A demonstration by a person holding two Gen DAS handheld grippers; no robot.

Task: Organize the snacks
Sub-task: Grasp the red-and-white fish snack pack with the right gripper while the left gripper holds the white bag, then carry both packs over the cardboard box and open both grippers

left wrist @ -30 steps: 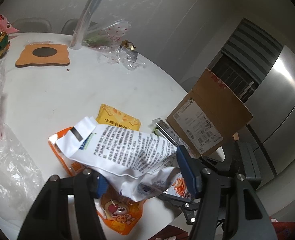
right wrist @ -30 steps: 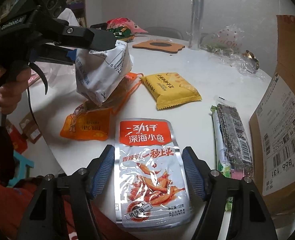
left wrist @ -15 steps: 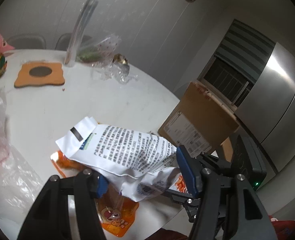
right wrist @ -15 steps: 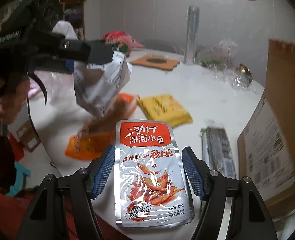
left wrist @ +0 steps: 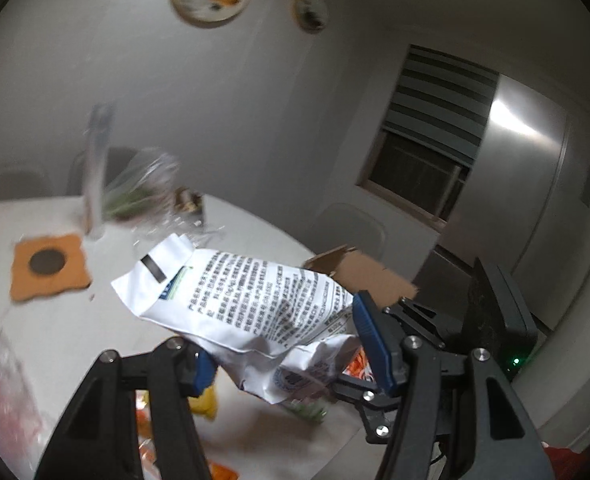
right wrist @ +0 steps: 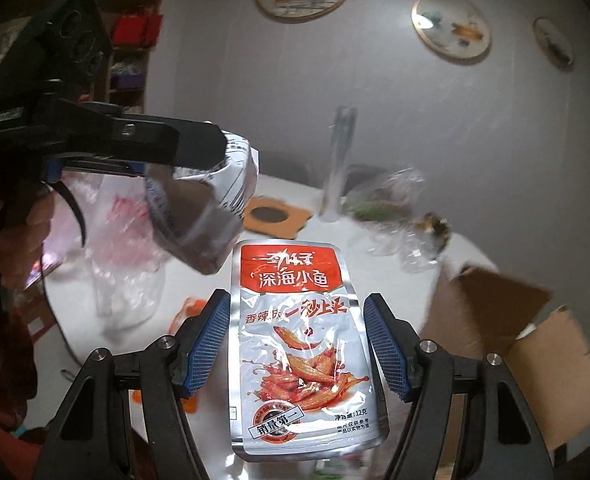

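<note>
Between the blue pads of our right tongs (right wrist: 297, 344) we carry a silver and red fish snack pouch (right wrist: 301, 344), flat side up, its red band pointing away from us; the pads sit at its two long edges, pinching it, and it hangs in the air above the near edge of the table (right wrist: 375, 264). Our left tongs (left wrist: 285, 354) are clamped on a crumpled white snack bag (left wrist: 247, 304) printed with black text, lifted clear of the table too. From the right wrist view that bag (right wrist: 211, 216) hangs just up and left of the pouch, not touching it. Below the tongs, orange and yellow packets (left wrist: 203, 404) lie on the table near its front edge, blurred. At the right edge of the table stands an open cardboard box (right wrist: 507, 320), flaps up. On the left side lies crumpled clear plastic (right wrist: 123, 240). Farther back we see an orange coaster (left wrist: 49, 266) with a dark round centre, then a tall clear tube (left wrist: 95, 172) and more cellophane wrap (left wrist: 147, 188) near the far edge. Round plates (right wrist: 451, 26) hang on the wall.
</note>
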